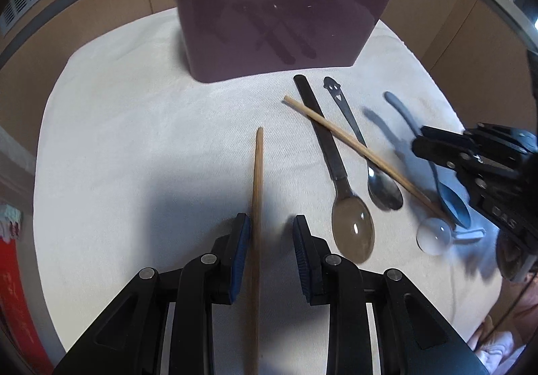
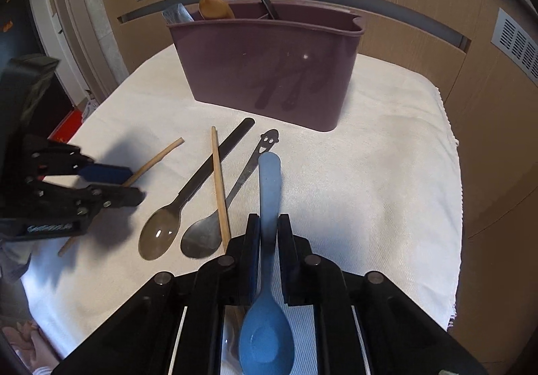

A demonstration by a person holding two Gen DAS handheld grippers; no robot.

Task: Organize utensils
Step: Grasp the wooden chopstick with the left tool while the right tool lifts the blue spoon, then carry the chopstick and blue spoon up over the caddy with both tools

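While right gripper [image 2: 268,227] fingers pinch blue spoon [image 2: 267,338] handle, left gripper [image 1: 271,234] wide around chopstick [image 1: 257,193] before purple caddy [image 1: 269,35]; one-sided closing may roll chopstick away.

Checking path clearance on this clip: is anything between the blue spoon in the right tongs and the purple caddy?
Nothing visible blocks it. The right tongs are shut on the blue spoon, and bare cloth lies ahead up to the purple caddy. The other utensils lie to its left.
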